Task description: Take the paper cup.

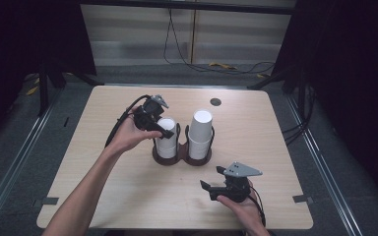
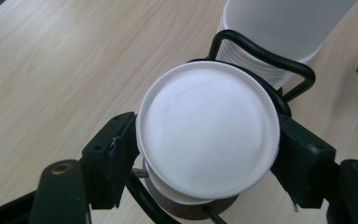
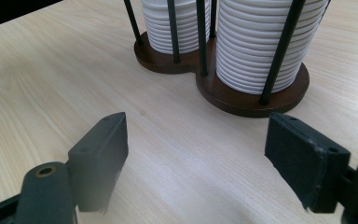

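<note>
Item: top cup [image 2: 208, 140] of the left stack [image 1: 166, 139], white, upside down, base uppermost. It sat on the stack in the left bay of the cup holder [image 1: 182, 158], slightly askew to the cups beneath, which suggested it was being drawn off or set on; which of the two could not be told.

Holder: dark wooden figure-eight base with black wire uprights [image 3: 201, 37], near the middle of the bench [image 1: 103, 187]. The wires kept each stack plumb and left the top cup clear to grasp from the sides.

Companion stack [image 1: 201, 132]: same white cups, inverted, in the right bay, standing taller than the left; just beside it, untouched.

Left gripper [image 1: 161, 129]: brought in from the left at rim height of the stack, tilted down over it. Jaws narrowed onto the top cup, one pad [image 2: 116, 154] against each side of its base end, the cup between them; the contact looked like a grip rather than a near miss.

Right gripper [image 1: 215, 181]: held low over the bench on the person's side of the holder, well apart from both stacks, pointing toward them, likely in waiting. Jaws wide, nothing between the pads [image 3: 103, 151], only bare bench.
</note>
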